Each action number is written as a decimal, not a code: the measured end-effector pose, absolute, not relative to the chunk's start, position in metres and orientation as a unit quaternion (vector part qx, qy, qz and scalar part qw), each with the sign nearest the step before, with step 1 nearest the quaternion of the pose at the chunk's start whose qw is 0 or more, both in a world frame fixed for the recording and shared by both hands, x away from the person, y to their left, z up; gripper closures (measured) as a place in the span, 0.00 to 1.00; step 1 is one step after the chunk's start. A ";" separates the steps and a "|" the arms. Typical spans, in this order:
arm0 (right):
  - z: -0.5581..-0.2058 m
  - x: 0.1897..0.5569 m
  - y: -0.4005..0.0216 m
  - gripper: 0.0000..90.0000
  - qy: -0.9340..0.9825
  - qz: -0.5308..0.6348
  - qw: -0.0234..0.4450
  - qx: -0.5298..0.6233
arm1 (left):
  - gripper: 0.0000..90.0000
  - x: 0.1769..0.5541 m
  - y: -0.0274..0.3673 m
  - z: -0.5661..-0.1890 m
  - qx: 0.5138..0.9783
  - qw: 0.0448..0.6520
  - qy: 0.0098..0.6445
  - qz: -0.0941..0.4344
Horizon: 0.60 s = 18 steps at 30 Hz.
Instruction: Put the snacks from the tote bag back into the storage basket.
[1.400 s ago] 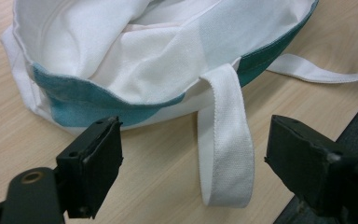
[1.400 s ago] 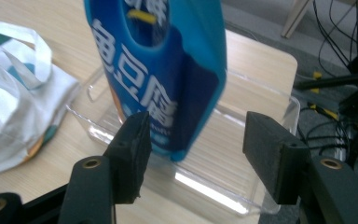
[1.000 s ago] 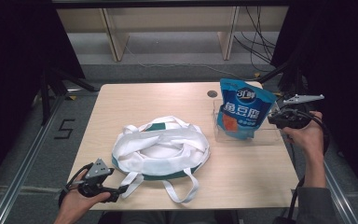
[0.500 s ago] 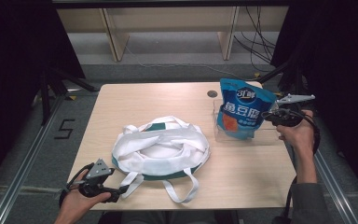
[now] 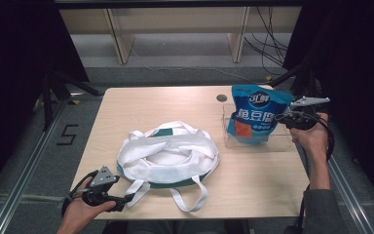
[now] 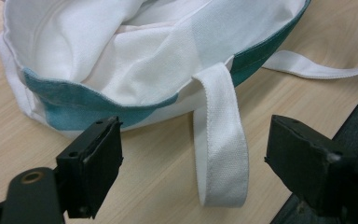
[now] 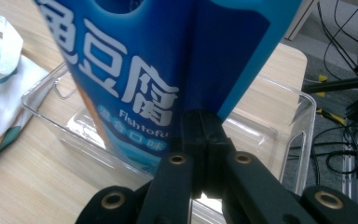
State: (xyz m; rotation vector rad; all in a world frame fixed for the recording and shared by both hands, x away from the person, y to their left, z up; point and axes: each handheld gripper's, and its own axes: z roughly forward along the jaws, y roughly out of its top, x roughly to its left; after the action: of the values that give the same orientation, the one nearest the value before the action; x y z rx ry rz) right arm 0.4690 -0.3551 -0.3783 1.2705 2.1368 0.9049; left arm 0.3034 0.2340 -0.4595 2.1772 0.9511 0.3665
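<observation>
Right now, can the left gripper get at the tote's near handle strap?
Probably yes. The left gripper is open, its jaws standing either side of the white handle strap, which lies flat on the table between them. Nothing sits in the way; it looks set to close on the strap.

One light wooden table is carrying one white canvas tote bag with teal trim, which is showing two white webbing handles, one clear plastic rectangular bin and one blue glossy snack pouch with white lettering. Two black two-jaw handheld grippers are showing, a left gripper and a right gripper, each sitting in one hand.
</observation>
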 end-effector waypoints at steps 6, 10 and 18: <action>-0.382 0.475 -0.360 1.00 0.775 0.342 0.258 0.464 | 0.20 0.304 0.235 -0.459 0.849 0.357 0.361 0.147; -0.380 0.476 -0.362 1.00 0.777 0.334 0.243 0.474 | 0.20 0.303 0.235 -0.458 0.851 0.355 0.361 0.138; -0.381 0.471 -0.363 0.99 0.773 0.347 0.254 0.467 | 0.20 0.304 0.238 -0.457 0.854 0.352 0.354 0.146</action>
State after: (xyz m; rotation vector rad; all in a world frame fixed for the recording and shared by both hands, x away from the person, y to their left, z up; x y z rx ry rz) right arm 0.4712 -0.3631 -0.3812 1.2693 2.0999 0.9439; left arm 0.3042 0.2376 -0.4566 2.2109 0.9152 0.3767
